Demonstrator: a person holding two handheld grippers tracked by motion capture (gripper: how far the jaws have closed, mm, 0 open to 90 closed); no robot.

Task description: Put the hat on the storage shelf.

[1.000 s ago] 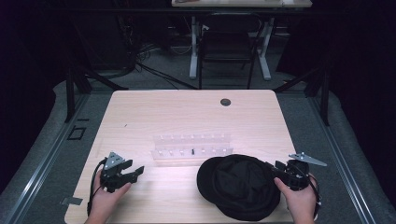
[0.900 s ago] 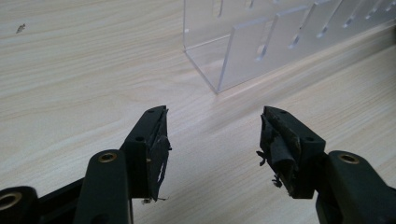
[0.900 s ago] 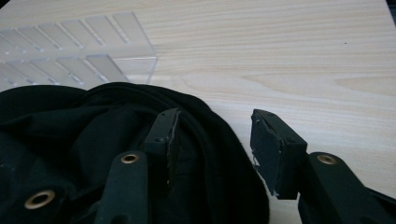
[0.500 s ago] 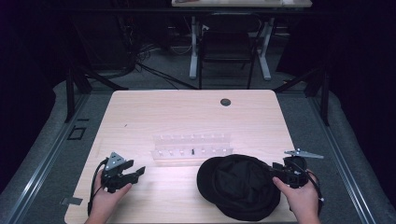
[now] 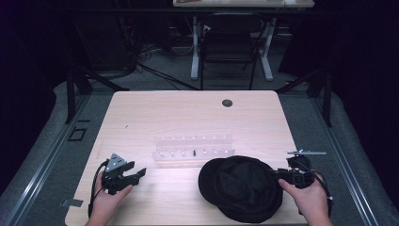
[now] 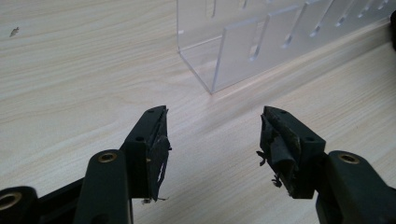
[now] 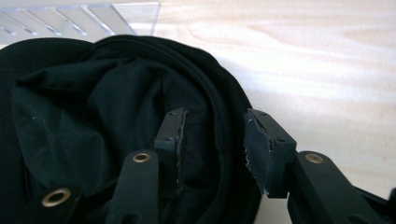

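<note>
The right gripper [image 7: 212,149] straddles the near rim of the hat [image 7: 107,107]: one jaw lies inside the hollow, the other outside over the counter [image 7: 317,65], and the jaws have just been closing with the rim between them, pads not yet pressing it. The hat is black cloth, lying opening-up at the counter's near right, in the high view just in front of the clear rack [image 5: 194,148]. It looks soft and light; the crown is crumpled into folds and would sag if lifted from one point. The rolled, stitched rim seems the firmest part, so a pinch there, taken deep across the seam, should hold best; thin cloth alone could slip out. The left gripper [image 6: 212,149] stands open and empty over bare wood, beside the rack's end, free to steady the far rim.
</note>
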